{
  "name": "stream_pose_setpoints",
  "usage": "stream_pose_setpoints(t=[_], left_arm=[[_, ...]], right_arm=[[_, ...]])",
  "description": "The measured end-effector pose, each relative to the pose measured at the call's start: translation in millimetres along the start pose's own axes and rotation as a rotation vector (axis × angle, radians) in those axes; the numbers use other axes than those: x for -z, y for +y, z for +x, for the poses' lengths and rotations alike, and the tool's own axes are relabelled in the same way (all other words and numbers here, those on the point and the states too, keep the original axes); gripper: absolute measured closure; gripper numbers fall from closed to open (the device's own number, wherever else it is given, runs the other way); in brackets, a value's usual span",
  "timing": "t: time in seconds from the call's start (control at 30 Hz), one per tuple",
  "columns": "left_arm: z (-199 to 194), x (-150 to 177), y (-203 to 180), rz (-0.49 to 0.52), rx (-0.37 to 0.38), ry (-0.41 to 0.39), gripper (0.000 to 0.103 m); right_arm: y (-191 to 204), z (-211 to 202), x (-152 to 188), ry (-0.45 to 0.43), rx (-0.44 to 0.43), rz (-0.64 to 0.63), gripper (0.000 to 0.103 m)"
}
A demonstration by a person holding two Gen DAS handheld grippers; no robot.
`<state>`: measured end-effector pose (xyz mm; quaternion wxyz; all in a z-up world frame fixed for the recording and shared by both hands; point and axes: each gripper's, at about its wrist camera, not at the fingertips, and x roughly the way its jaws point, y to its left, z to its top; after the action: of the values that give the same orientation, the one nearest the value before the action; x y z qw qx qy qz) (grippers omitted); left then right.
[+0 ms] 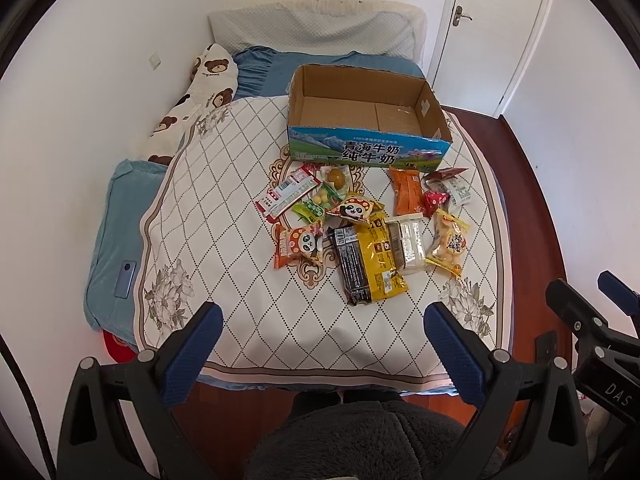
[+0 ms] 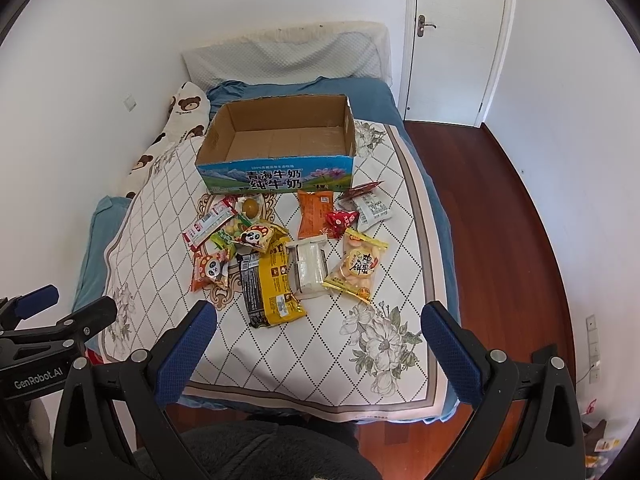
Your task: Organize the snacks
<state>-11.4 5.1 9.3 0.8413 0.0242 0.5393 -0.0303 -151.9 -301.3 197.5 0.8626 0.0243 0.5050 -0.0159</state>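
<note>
An empty cardboard milk box stands open-topped on the bed, blue print on its front wall. In front of it lie several snack packets: a yellow-black bag, an orange packet, panda packets, a yellow biscuit bag and a clear white pack. My left gripper hangs open over the bed's near edge, short of the snacks. My right gripper is open too, holding nothing.
The bed carries a diamond-pattern quilt, blue bedding with a phone on it, and a bear-print pillow by the left wall. Wooden floor runs along the right, a white door behind. A person's dark fleece garment fills the bottom.
</note>
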Motion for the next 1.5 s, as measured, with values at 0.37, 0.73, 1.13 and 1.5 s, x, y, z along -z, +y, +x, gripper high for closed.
stream_pose_setpoints(t=[0.37,0.73,1.13,1.5], left_arm=[[-2.9,1.9,4.8,-0.005,0.003,-0.011,0.0],[-2.9,2.5,4.8,-0.007,0.001,-0.013,0.0],[-3.7,2.4,7.9,-0.01,0.008,-0.019,0.0],[-2.5,-0.3,10.3,-0.013,0.006,-0.026,0.0]], right_arm=[[2.1,-1.5,0.4,-0.009,-0.004,-0.007,0.0],[6.4,-0.7,0.5,-0.016,-0.007,-0.01,0.0],[8.2,1.3,-1.6,-0.012,-0.013,-0.012,0.0],[8.6,2.5,-4.4,-0.019,-0.021,-0.012,0.0]])
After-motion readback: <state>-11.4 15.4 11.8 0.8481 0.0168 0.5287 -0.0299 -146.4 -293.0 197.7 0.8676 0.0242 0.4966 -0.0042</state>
